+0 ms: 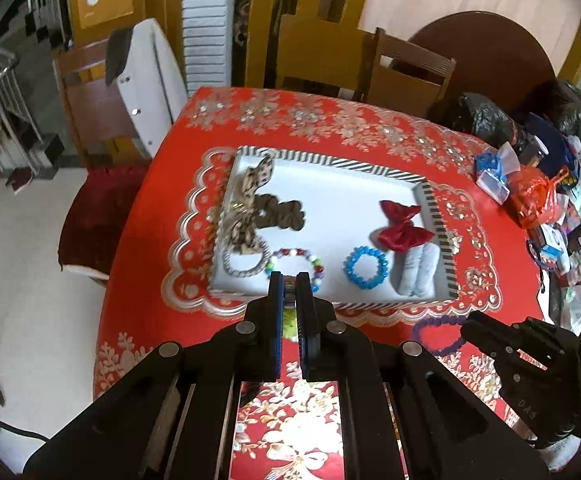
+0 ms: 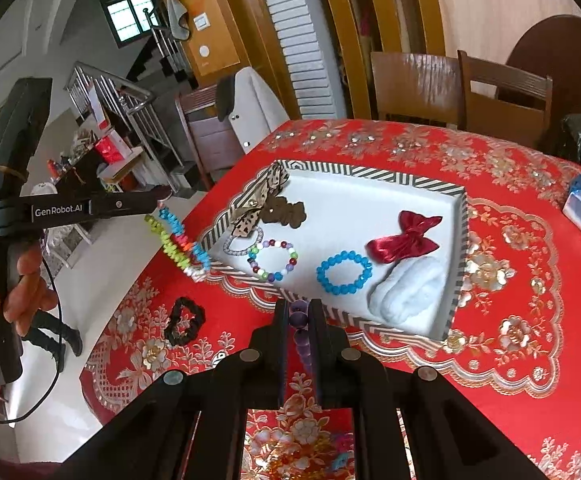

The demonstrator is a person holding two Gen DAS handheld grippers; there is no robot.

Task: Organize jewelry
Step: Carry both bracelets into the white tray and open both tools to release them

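Left wrist view: the left claw [image 1: 290, 280] is closed, its two fingers almost together, with a bit of beaded string showing in the narrow slit between them. Just beyond the fingertips lies the striped-rimmed tray [image 1: 436, 216] on the red surface [image 1: 370, 128]. In the tray, nearest the claw, sits a multicoloured bead bracelet [image 1: 314, 262]; to its right a blue bracelet [image 1: 365, 267], then a white rolled cloth [image 1: 419, 274] with a red bow [image 1: 400, 226] behind it. To the claw's far left in the tray are a silver bangle [image 1: 230, 266], a spotted bow [image 1: 250, 196] and a brown scrunchie [image 1: 280, 214]. Low to the right, the right claw [image 1: 466, 326] holds a purple bracelet [image 1: 430, 326].

Right wrist view: the right claw [image 2: 299, 308] is closed on the purple bracelet [image 2: 304, 346], whose beads hang down between the fingers. The tray [image 2: 460, 248] lies just ahead. Up to the left, the left claw [image 2: 162, 199] pinches a colourful bead necklace [image 2: 174, 242], which dangles off the surface beside the tray's corner. A black scrunchie [image 2: 184, 320] lies on the surface to the left of the claw.
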